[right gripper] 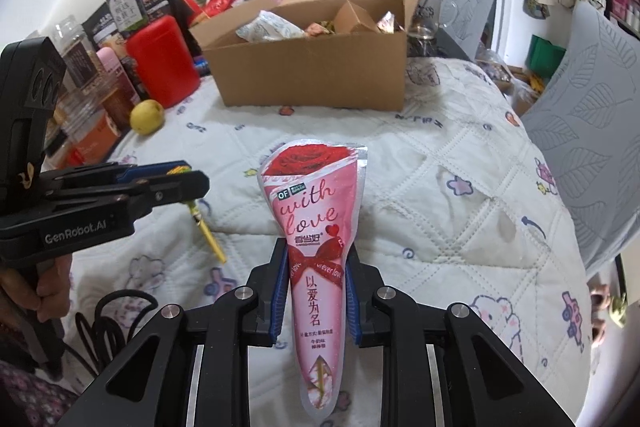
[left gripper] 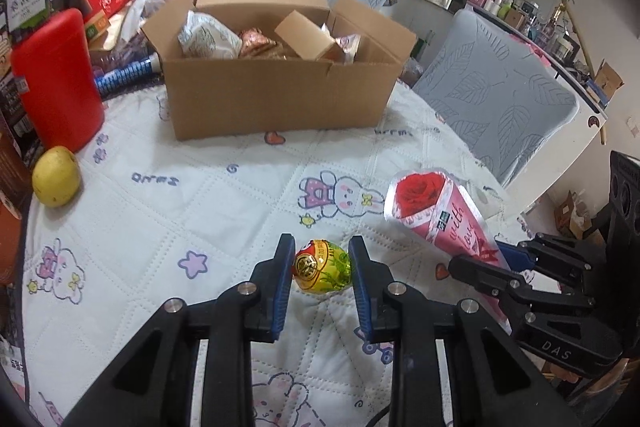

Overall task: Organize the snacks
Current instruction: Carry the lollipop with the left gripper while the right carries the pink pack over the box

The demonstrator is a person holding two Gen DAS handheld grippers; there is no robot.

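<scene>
My left gripper (left gripper: 321, 259) is shut on a round yellow-green foil lollipop (left gripper: 322, 267), held just above the quilted tablecloth; its yellow stick (right gripper: 208, 235) hangs below the gripper in the right wrist view. My right gripper (right gripper: 316, 263) is shut on a pink cone-shaped "with love" rose packet (right gripper: 316, 227), also seen at the right in the left wrist view (left gripper: 436, 215). An open cardboard box (left gripper: 280, 87) with several snack packets stands ahead at the table's far side; it also shows in the right wrist view (right gripper: 312, 75).
A red canister (left gripper: 56, 83) and a yellow fruit (left gripper: 56, 177) stand at the left. Jars, packets and boxes crowd the left and back edge (right gripper: 120, 7). Grey-covered chairs (left gripper: 504, 91) stand to the right of the table. The quilted cloth (left gripper: 180, 211) covers the table.
</scene>
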